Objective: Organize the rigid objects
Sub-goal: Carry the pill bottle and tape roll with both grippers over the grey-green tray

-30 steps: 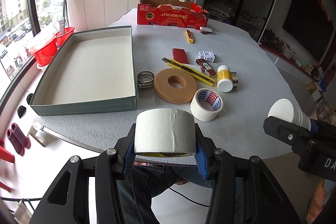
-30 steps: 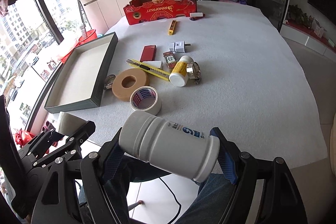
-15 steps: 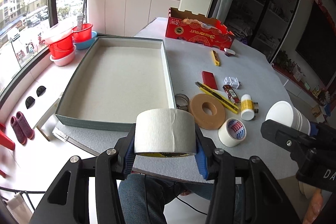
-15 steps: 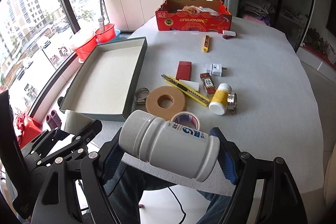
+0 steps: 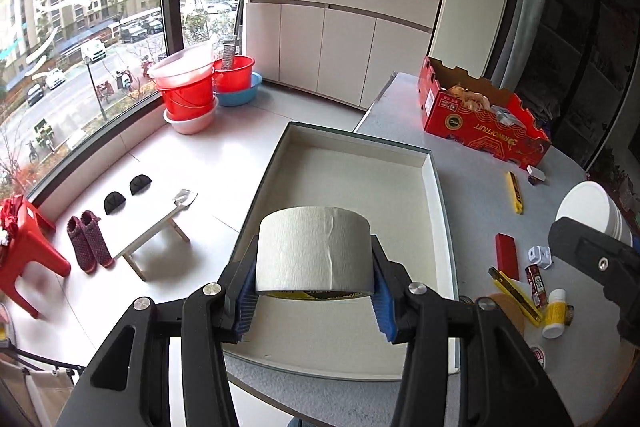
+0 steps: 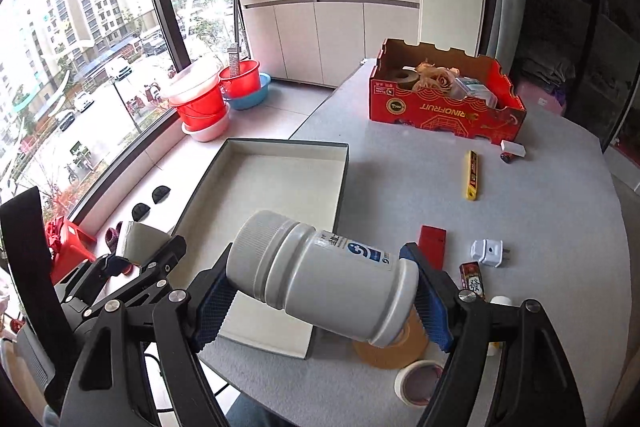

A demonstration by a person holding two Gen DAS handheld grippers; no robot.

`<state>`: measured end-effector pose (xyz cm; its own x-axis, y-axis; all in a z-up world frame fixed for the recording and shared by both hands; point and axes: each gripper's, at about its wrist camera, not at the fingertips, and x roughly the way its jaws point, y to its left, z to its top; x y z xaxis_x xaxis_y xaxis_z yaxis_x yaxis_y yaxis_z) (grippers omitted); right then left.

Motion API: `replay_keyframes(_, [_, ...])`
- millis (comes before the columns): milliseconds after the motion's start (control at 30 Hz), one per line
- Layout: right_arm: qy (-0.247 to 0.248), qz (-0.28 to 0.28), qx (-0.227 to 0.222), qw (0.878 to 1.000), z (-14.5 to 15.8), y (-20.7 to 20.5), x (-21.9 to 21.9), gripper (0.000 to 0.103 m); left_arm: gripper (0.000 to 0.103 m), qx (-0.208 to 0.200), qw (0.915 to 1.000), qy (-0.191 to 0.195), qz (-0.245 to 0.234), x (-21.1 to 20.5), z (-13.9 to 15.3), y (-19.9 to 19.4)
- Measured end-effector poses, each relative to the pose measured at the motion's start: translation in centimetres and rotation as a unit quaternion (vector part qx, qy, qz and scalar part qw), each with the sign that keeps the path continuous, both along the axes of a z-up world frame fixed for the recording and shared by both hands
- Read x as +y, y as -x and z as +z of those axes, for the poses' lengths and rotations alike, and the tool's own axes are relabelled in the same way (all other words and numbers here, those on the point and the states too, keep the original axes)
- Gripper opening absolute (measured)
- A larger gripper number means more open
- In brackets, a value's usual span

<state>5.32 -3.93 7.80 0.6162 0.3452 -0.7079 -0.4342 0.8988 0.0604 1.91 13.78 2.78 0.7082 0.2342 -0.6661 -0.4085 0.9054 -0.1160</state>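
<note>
Over the empty tray (image 5: pixel 436 183), both tools have swung in from the tabletop's near edge: left tool (image 5: pixel 314 307) pinching tape (image 5: pixel 314 249), right tool (image 6: pixel 320 301) pinching bottle (image 6: pixel 320 275), ready for lowering.

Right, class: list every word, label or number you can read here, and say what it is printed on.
"RINOFRUIT", upside down: red cardboard box.
Large "9" or "S" logo: white bottle; its smaller print is too small to read.
Small red packet: characters blurred.
Yellow-labelled bottle: unreadable.

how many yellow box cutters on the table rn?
2. One yellow box cutter lies alone near the red cardboard box; the other lies against the tan ring. More could be hidden inside the box.
</note>
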Motion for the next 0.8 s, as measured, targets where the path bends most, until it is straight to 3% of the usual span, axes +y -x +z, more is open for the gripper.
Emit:
replay_keyframes(400, [0.016, 0.024, 0.026, 0.999, -3.2, -5.0, 4.3, 0.080, 0.052, 0.029, 0.9994, 0.003, 0.018, 2.4, -2.7, -4.9])
replay_keyframes(800, [0.034, 0.029, 0.042, 0.998, -5.7, -7.9, 6.1, 0.080, 0.052, 0.053, 0.9983, 0.005, 0.022, 3.5, -5.0, -6.9])
